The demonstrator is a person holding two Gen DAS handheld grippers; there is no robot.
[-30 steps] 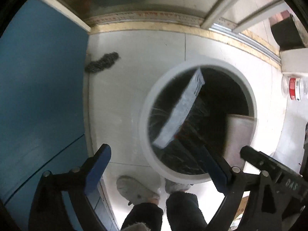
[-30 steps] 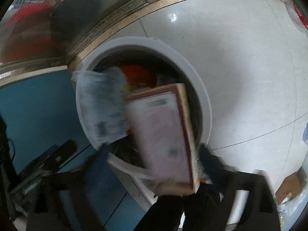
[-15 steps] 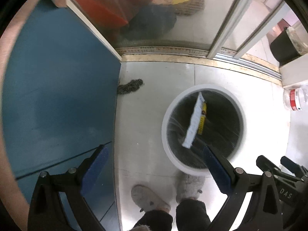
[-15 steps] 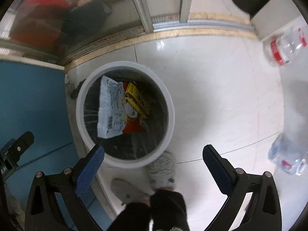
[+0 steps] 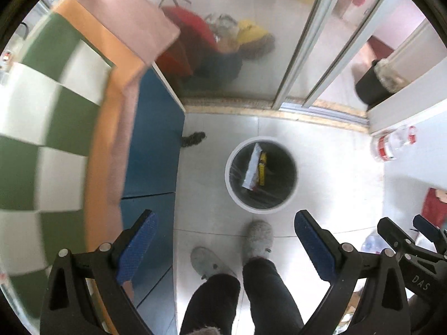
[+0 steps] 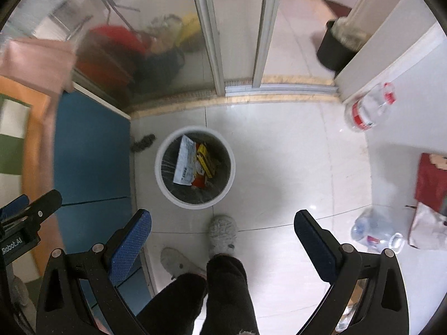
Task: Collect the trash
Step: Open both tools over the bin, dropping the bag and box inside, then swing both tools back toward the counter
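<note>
At center frame, both packets now lie inside the bin; the left gripper and right gripper have risen, jaws wide and empty, while 2 bottles remain on the floor at right.

Left gripper and right gripper — jaws wide, empty, pointing down

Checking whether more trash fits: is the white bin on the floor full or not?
Not full. The white bin holds only a few wrappers low inside, with dark liner visible around them.
</note>
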